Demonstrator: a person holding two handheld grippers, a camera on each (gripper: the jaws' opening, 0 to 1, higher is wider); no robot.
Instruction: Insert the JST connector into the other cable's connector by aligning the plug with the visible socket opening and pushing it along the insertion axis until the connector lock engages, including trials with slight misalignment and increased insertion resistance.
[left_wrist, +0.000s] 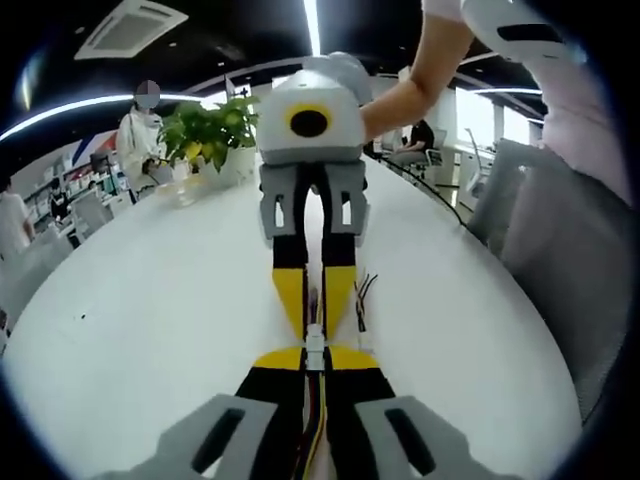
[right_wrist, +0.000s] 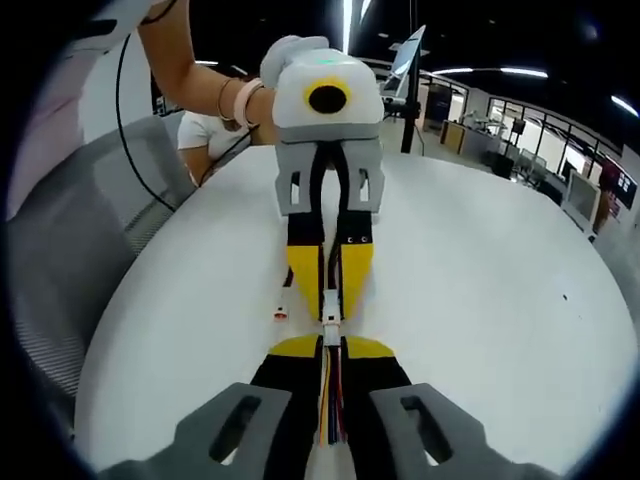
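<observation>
The white JST plug (left_wrist: 315, 343) and white socket (right_wrist: 331, 330) meet end to end, apparently mated, coloured wires trailing.

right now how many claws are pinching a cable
2. The left claw grips one cable by its connector; the right claw, facing it, grips the other. The white connectors meet between the yellow tips over the table.

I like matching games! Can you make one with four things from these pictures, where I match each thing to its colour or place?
Things:
1. potted plant
2. table
3. connector
4. loose cable

Matches:
A. white and round-edged, under everything
B. pinched between the two grippers' yellow jaw tips
C. green leaves, at the table's far side
D. lying on the table beside the jaws

Pairs: 1-C, 2-A, 3-B, 4-D
</observation>
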